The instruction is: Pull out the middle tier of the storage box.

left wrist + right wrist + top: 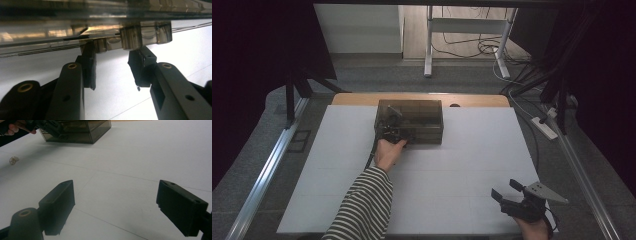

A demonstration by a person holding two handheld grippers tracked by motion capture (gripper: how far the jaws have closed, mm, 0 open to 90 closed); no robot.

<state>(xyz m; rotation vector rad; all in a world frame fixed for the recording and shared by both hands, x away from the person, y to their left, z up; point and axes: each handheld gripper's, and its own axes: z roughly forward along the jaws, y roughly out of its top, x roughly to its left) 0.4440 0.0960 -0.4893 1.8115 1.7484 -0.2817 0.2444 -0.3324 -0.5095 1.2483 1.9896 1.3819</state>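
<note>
At twelve o'clock on the table [472,170], the left gripper [393,131] is reaching the smoky box [417,120], jaws half-open at its front tab, nothing opened yet; the right gripper [507,192] is idling wide open

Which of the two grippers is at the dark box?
The left gripper: its fingers reach the smoky box. The right gripper waits apart, open.

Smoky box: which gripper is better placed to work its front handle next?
Left. The left gripper is already at the smoky box, jaws either side of its front tab. The right gripper sits open near the table's front edge, well away.
</note>
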